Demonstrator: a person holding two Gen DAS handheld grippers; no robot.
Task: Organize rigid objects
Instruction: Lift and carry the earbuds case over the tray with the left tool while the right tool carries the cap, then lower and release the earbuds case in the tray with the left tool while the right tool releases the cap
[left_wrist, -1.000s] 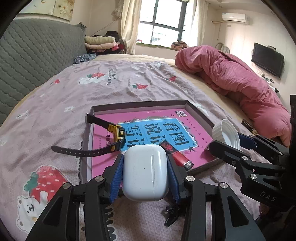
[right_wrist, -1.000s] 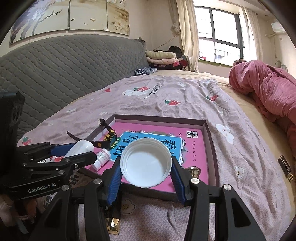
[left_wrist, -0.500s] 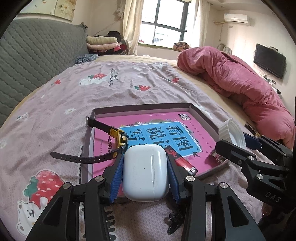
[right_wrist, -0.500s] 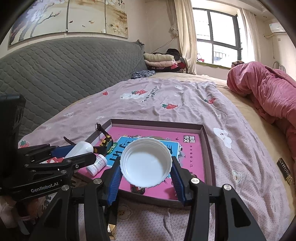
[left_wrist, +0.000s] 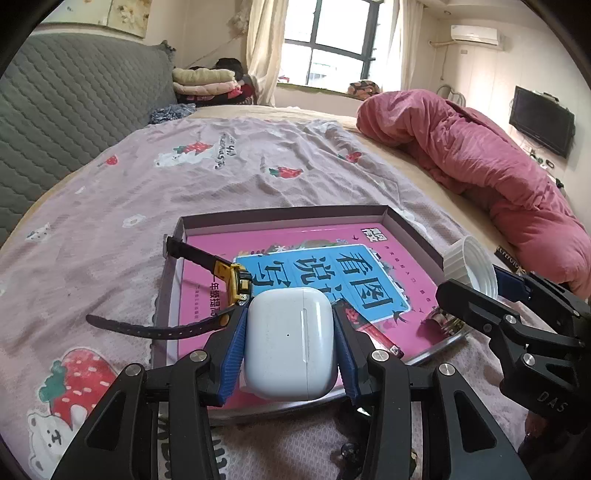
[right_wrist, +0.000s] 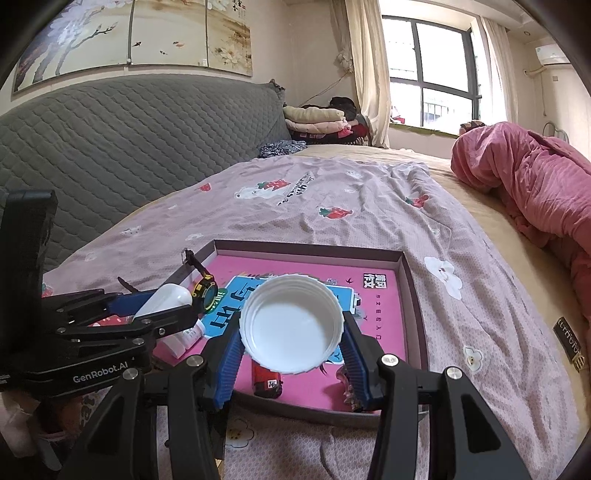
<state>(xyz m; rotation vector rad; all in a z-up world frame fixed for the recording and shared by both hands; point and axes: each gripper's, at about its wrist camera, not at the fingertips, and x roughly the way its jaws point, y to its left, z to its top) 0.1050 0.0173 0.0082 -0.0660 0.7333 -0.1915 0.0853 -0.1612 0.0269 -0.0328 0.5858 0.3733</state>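
My left gripper (left_wrist: 290, 328) is shut on a white earbud case (left_wrist: 291, 341), held over the near edge of a shallow purple box (left_wrist: 284, 214) lined with a pink book. My right gripper (right_wrist: 291, 334) is shut on a white ribbed jar lid (right_wrist: 292, 328), hollow side facing the camera, above the box's near part. In the box lie a black-and-yellow wristwatch (left_wrist: 207, 291), a red lighter (left_wrist: 373, 334), a small white bottle (right_wrist: 186, 336) and a crinkled foil piece (left_wrist: 445, 319). The left wrist view shows the lid (left_wrist: 469, 267) at the right.
The box (right_wrist: 410, 280) rests on a pink strawberry-print bedsheet (left_wrist: 221, 166). A rolled red quilt (left_wrist: 480, 158) lies along the right side. A grey quilted headboard (right_wrist: 129, 133) stands at the left, folded clothes (left_wrist: 207, 83) at the back by the window.
The left gripper with the earbud case has moved forward, over the box's near edge. The right gripper with the lid has edged slightly further over the box.
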